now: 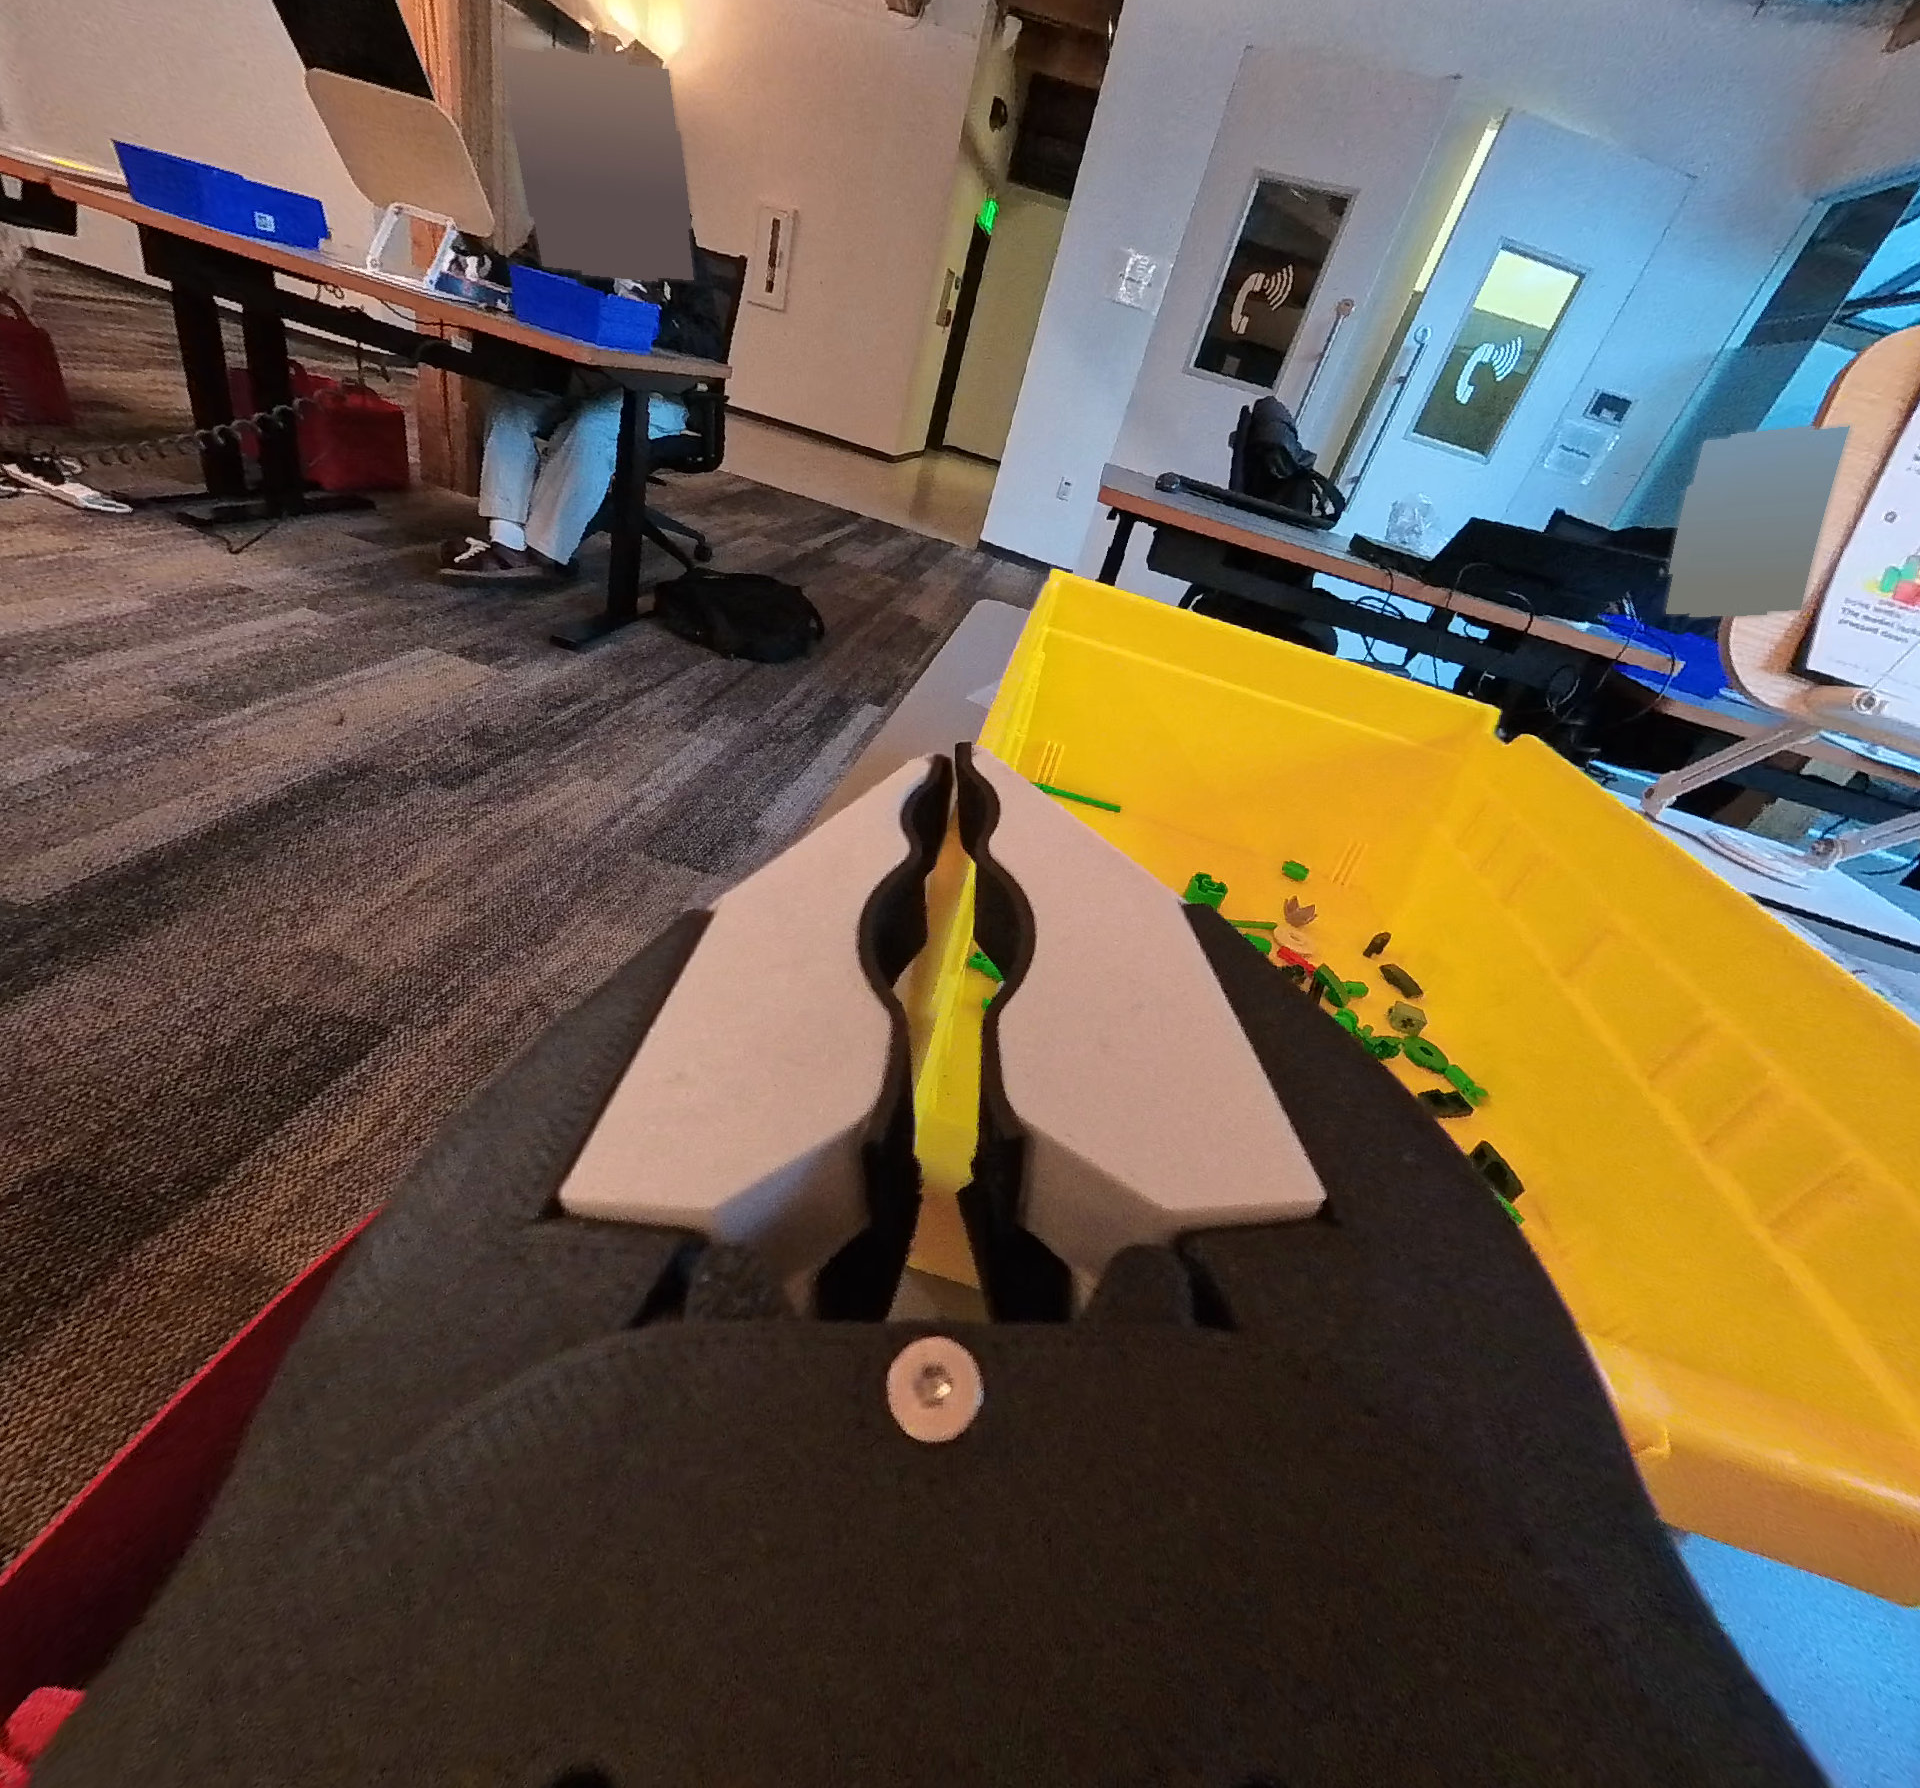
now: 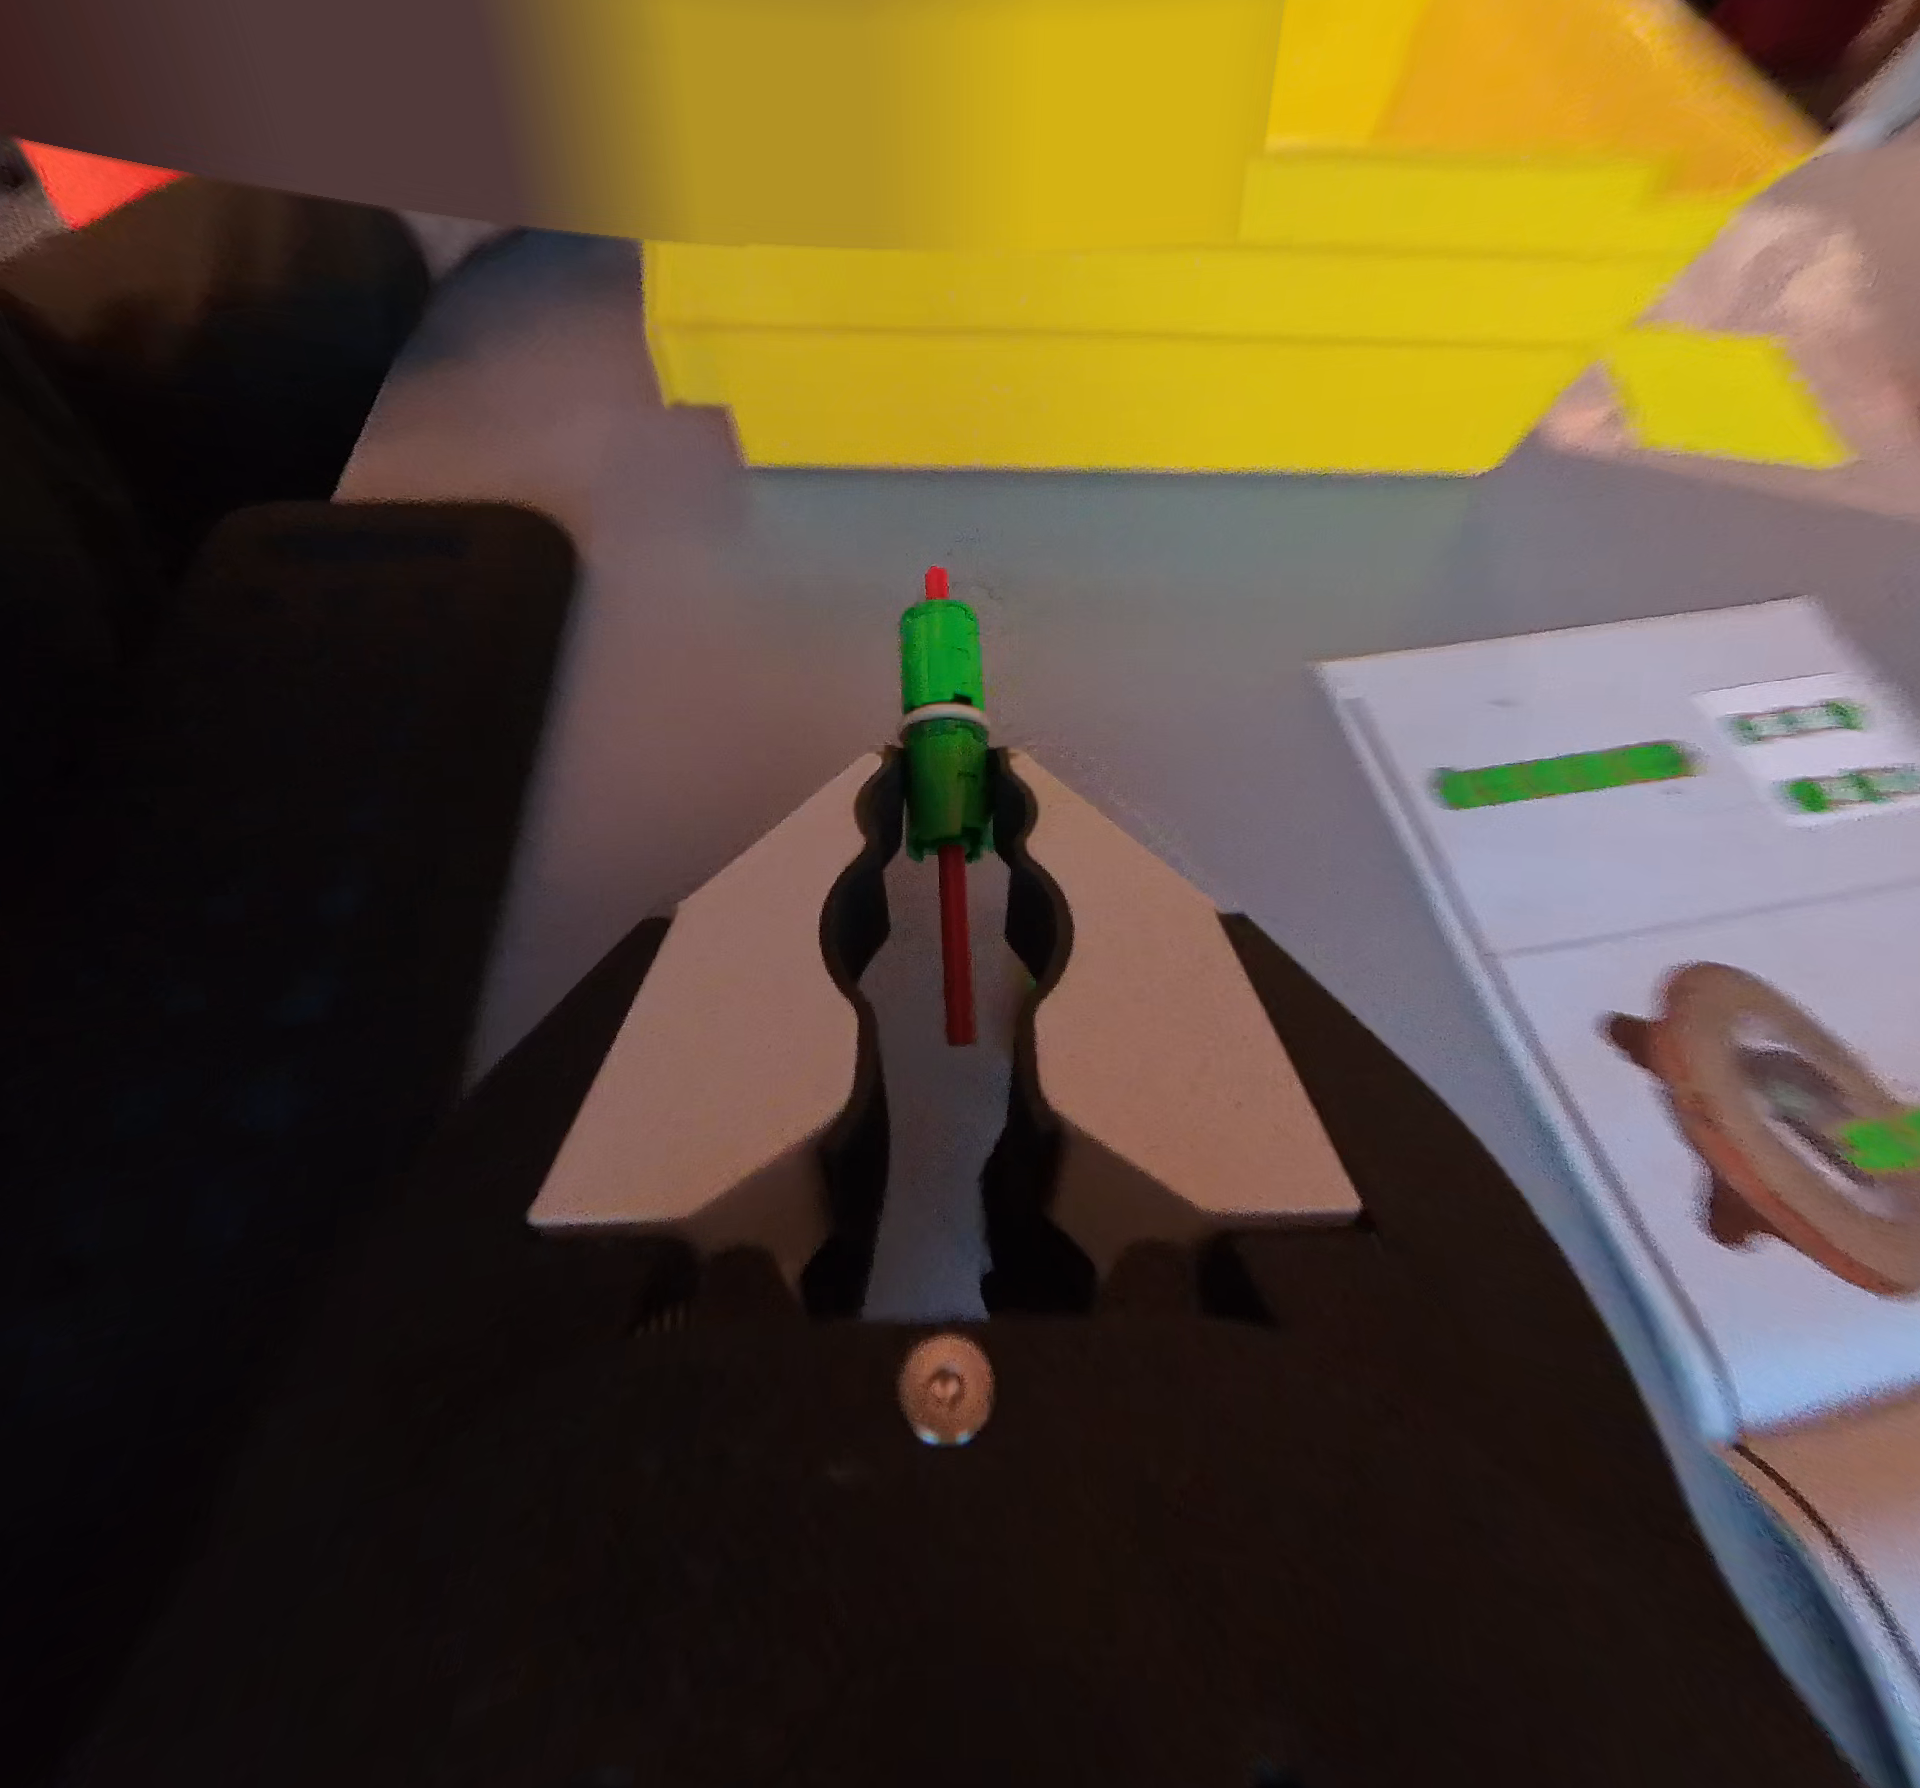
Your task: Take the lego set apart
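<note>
Right wrist view, centre of frame: the right claw [image 2: 943, 782] is gripping a small green cylindrical lego stack on a thin red plastic axle [image 2: 940, 751]. The fingertips are pinching the lower green sleeve; the upper sleeve and a pale ring between the two are standing clear above the tips. The red axle is poking out at the top and trailing down between the fingers toward the palm. The frame is motion-blurred, so fine detail is unreliable.

Upper half of that frame: the yellow plastic bin [image 2: 1091, 367] is sitting on the grey bench [image 2: 727, 543], apart from the held piece. At right, a white printed instruction sheet [image 2: 1558, 855] is lying on the bench.

Left wrist view: the left claw [image 1: 954, 772] is closed to a hairline gap at the tips and holding nothing. It is hanging over the bin's near left wall, centre of frame. Loose green and black lego parts [image 1: 1382, 1011] are lying scattered on the bin floor, right of centre.

Judgement: the sub-assembly is not yet separated; axle and sleeves are joined.

Risks:
- The grip is on one sleeve only. A pull on the other sleeve could slide the axle free and drop it on the bench.
- The round sleeve could be rotating or squirting out of the tips under side load.
- The pale ring is small and may fall unnoticed.
</note>
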`<state>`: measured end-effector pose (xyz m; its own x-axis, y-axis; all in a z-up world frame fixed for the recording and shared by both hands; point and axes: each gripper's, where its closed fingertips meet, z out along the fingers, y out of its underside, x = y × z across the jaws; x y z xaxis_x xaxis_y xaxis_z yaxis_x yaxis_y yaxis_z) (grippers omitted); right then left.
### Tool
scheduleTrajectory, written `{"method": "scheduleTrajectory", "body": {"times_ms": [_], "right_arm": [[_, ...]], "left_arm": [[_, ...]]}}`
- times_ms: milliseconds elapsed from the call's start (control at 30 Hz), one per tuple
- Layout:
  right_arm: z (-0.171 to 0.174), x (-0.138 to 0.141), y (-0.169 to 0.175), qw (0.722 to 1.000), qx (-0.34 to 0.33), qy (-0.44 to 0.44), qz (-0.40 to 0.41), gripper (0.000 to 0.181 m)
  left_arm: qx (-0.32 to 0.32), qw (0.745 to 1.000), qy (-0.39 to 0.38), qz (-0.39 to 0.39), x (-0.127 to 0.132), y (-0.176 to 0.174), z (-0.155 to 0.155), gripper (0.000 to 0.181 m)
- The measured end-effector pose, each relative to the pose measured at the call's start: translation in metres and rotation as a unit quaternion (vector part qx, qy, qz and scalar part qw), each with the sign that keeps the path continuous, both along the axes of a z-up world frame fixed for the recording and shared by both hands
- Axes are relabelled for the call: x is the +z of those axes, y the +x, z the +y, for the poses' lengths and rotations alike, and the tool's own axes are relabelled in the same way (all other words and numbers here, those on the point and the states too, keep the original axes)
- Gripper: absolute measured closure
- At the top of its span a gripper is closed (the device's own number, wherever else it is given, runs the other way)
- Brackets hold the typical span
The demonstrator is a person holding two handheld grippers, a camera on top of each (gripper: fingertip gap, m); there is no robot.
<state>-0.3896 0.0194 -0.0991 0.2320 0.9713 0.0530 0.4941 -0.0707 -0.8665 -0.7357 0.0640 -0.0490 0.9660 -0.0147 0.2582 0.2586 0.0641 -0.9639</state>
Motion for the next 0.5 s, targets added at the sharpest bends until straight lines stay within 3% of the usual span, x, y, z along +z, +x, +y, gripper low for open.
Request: {"method": "scheduleTrajectory", "body": {"times_ms": [167, 300, 500], "right_arm": [[-0.02, -0.041, -0.026, 0.99, 0.047, -0.047, -0.127, 0.166], [-0.026, -0.058, -0.034, 0.98, 0.07, -0.052, -0.177, 0.165], [-0.031, -0.042, -0.044, 0.98, 0.098, -0.086, -0.149, 0.153]], "left_arm": [[-0.007, 0.999, 0.029, -0.019, 0.006, -0.004, -0.003, 0.181], [-0.016, 0.999, 0.027, -0.011, 0.006, 0.0, -0.001, 0.181], [-0.022, 0.999, 0.036, -0.019, 0.008, 0.0, -0.002, 0.181]]}}
